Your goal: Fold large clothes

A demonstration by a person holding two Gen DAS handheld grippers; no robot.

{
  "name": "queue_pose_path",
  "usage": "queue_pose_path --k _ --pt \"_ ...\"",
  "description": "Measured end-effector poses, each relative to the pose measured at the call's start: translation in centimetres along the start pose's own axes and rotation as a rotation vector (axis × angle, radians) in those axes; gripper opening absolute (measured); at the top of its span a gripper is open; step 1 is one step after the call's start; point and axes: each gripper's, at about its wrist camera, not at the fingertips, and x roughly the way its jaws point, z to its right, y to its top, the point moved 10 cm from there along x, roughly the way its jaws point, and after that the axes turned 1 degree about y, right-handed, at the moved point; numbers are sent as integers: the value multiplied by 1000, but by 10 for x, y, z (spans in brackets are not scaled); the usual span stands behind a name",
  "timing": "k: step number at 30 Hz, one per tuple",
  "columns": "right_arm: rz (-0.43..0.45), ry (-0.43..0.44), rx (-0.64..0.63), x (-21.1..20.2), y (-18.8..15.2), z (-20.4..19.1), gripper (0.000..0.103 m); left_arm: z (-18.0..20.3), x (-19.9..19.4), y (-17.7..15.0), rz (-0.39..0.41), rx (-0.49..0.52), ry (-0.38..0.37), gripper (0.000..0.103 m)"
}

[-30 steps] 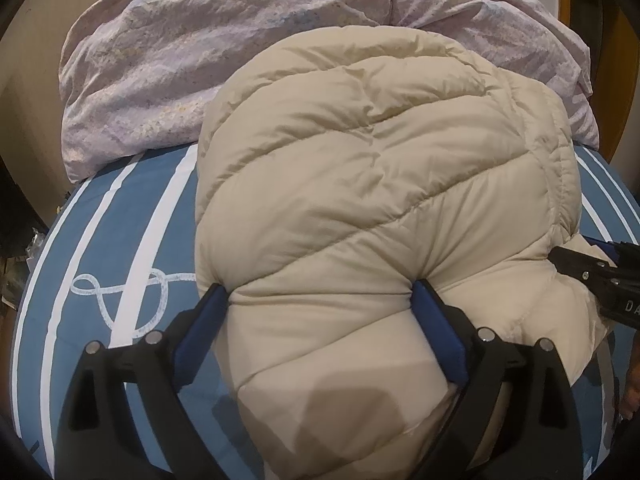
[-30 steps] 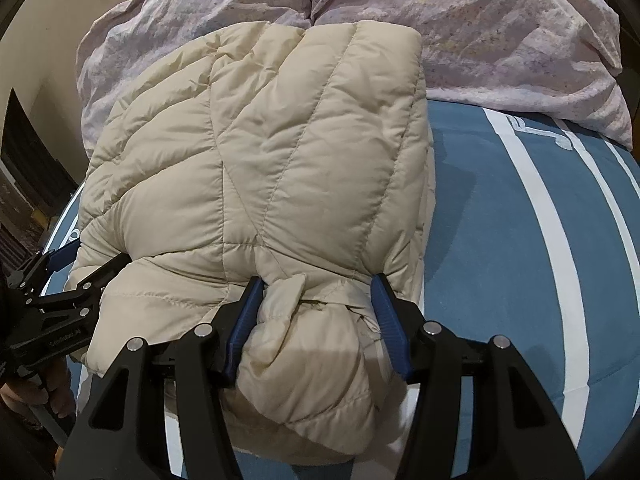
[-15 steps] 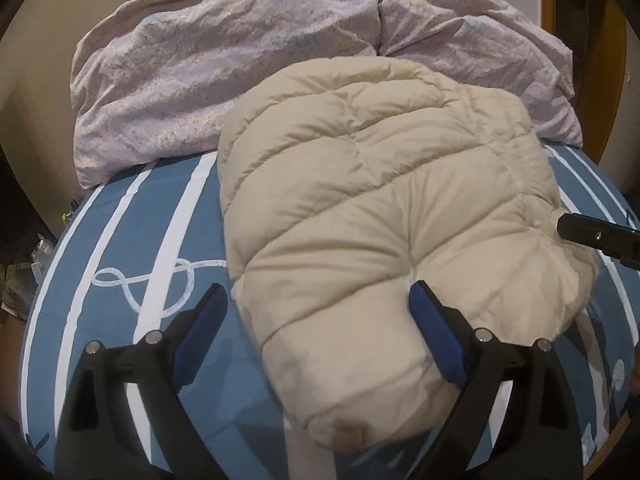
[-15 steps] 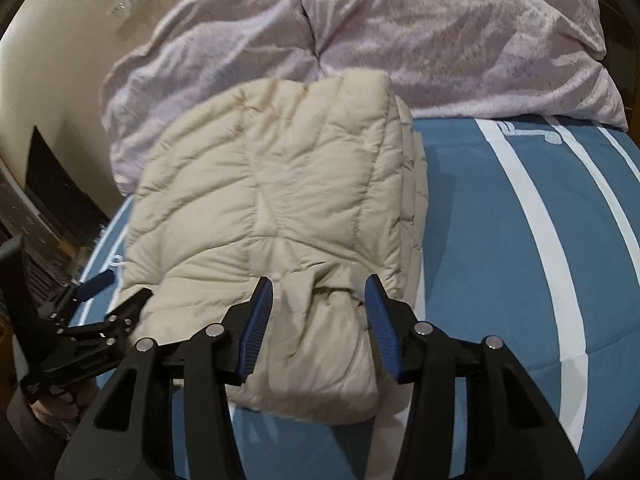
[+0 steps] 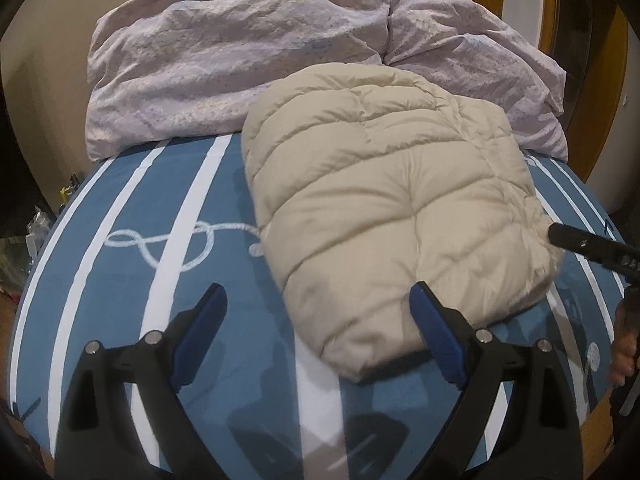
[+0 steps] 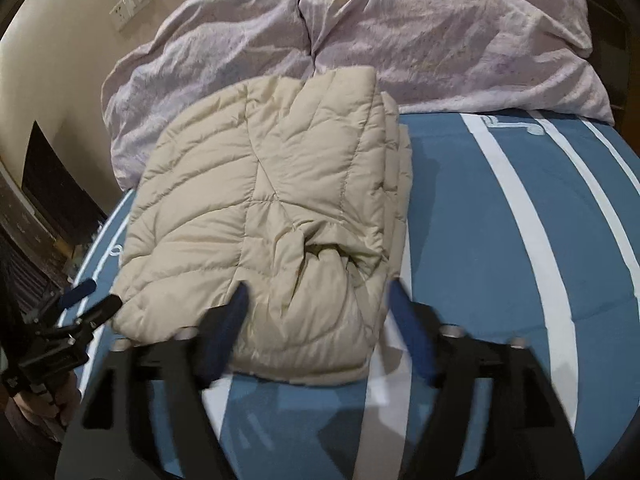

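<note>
One jacket (image 5: 384, 200), cream quilted puffer, folded into a single thick bundle. It lies on the bed (image 5: 132, 280), centre to right of centre in the left wrist view, centre-left in the right wrist view (image 6: 264, 216). Its far end touches the duvet.

One duvet (image 5: 240, 48), pale lilac, crumpled, across the top of both frames. A deep crease splits it into two humps.

Bed cover: blue with white stripes, three visible at left in the left wrist view, plus one white rope-knot print (image 5: 160, 240) just left of the jacket.

Two tools.
- Left tool (image 5: 318, 324): jaws wide apart, nothing clamped. The right blue pad sits at the jacket's near edge; the left pad is over bare bed cover. It also shows at the lower left of the right wrist view (image 6: 86, 300), just beside the jacket's left corner, with part of the hand under it.
- Right tool (image 6: 316, 308): jaws are opening, motion-blurred. The jacket's near end with the bunched fold lies between them, and the pads are not pressing on it. One black finger of it pokes in at the right edge of the left wrist view, at the jacket's right corner.

One wall socket plate (image 6: 132, 2) at upper left in the right wrist view. Wooden frame at the upper right of the left wrist view.
</note>
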Motion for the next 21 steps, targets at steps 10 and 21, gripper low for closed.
queue_pose_path --k 10,21 --pt "8 -112 30 -38 -25 5 102 -4 -28 -29 17 -99 2 101" --pt "32 -120 5 -58 -50 -10 102 -1 -41 -58 -16 -148 -7 101"
